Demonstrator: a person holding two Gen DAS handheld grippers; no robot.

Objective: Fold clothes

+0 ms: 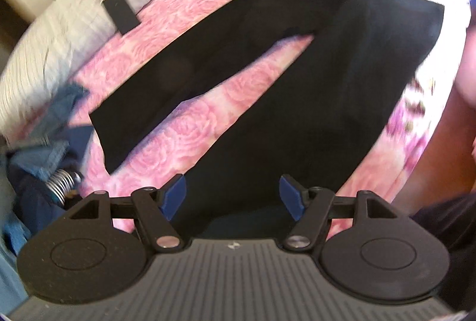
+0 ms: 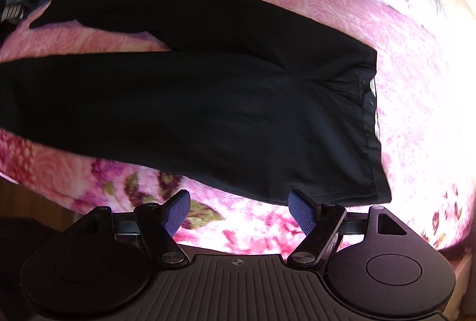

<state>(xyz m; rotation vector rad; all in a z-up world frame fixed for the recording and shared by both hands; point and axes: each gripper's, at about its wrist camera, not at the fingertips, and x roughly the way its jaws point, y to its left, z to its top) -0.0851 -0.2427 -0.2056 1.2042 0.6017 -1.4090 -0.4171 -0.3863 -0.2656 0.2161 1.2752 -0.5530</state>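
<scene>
Beyond both spread grippers (image 1: 233, 196) (image 2: 239, 211), black trousers (image 2: 208, 101)

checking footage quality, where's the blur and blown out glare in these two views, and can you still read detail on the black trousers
Left wrist view: motion blur smears the pink rose blanket and clothes pile; top right is overexposed. Right wrist view: sharper, though the blanket right of the waistband is blown out to white. The black trousers read nearly featureless in both; only a button and seams show. Fisheye bends both.
</scene>
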